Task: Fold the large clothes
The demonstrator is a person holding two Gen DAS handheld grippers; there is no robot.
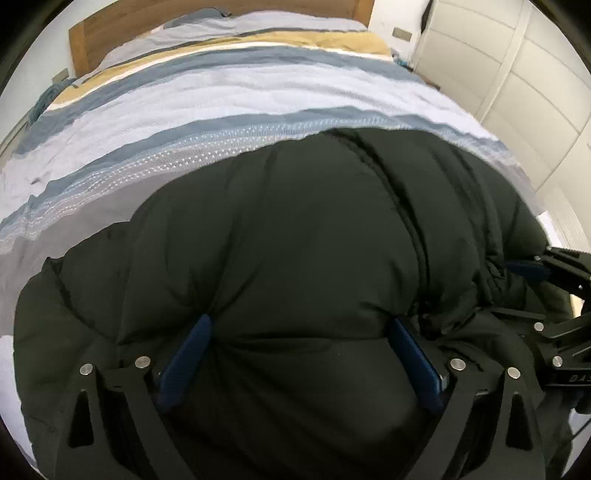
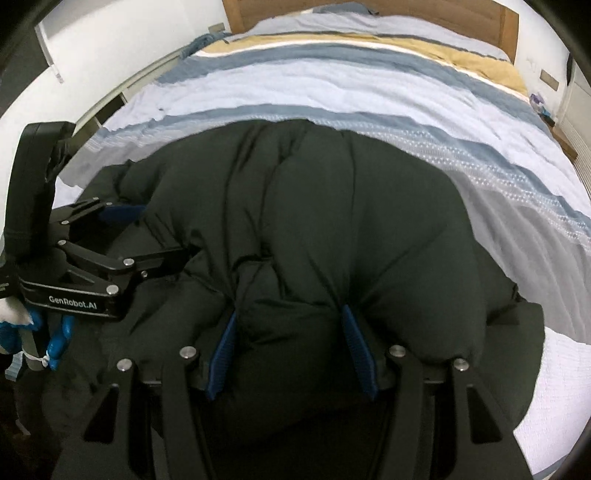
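Pinching thick folds of the black puffer jacket [image 1: 295,240], the left gripper [image 1: 301,354] and right gripper [image 2: 290,350] both bite its near edge side by side, padding bulging between the blue pads; the jacket's bulk runs away from the fingers across the striped bedspread [image 1: 184,110] toward the headboard [image 1: 221,11], so neither hand looks nearer

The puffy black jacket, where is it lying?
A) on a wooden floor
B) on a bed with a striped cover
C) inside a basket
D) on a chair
B: the puffy black jacket lies on the striped cover of a bed with a wooden headboard, and both the left gripper and right gripper have their jaws pressed into its padding.
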